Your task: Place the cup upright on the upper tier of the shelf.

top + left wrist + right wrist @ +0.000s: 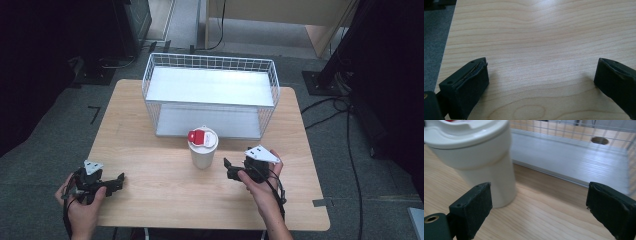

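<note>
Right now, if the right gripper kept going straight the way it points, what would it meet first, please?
Probably the white lidded cup with a red tab. The open right gripper points at its base, the cup lying toward the left jaw. Its line may be off-centre, so that jaw might clip it.

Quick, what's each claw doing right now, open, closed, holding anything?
Left claw: open, holding nothing, bare wooden table between its jaws.
Right claw: open, holding nothing, the white lidded cup just ahead of its jaws.
</note>
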A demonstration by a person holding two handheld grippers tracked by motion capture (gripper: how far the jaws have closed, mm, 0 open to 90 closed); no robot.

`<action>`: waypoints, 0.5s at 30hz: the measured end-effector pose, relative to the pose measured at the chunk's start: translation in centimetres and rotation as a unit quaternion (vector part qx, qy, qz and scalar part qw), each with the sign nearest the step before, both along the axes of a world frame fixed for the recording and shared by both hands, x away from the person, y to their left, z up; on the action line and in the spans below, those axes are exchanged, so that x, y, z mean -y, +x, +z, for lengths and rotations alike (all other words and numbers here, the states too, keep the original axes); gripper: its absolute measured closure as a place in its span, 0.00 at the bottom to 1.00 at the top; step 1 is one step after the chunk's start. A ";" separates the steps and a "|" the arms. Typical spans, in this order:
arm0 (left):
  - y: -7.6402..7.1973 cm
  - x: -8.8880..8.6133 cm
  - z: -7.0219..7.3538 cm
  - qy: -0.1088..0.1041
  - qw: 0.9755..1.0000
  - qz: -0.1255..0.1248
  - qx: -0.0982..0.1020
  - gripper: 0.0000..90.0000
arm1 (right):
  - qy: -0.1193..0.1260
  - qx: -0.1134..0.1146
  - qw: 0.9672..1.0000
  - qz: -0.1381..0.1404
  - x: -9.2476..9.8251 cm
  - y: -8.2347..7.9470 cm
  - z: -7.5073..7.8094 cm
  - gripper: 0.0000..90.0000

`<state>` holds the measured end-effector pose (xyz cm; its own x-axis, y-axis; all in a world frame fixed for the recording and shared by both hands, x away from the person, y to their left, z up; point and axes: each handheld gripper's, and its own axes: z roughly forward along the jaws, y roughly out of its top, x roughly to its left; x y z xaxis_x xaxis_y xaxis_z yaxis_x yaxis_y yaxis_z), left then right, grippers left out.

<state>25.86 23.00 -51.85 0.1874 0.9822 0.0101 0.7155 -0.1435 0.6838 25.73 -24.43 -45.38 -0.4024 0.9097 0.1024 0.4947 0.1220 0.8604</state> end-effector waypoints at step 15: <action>0.0 0.0 0.0 0.000 1.000 0.000 0.000 0.00 | 0.034 0.000 0.998 0.054 -4.5 0.7 -0.6 0.07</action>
<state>25.86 23.00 -51.85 0.1881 0.9821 0.0110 0.7152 -0.1447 0.6838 26.38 -19.96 -46.02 -0.4977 0.8522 0.1613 0.4811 0.1165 0.8689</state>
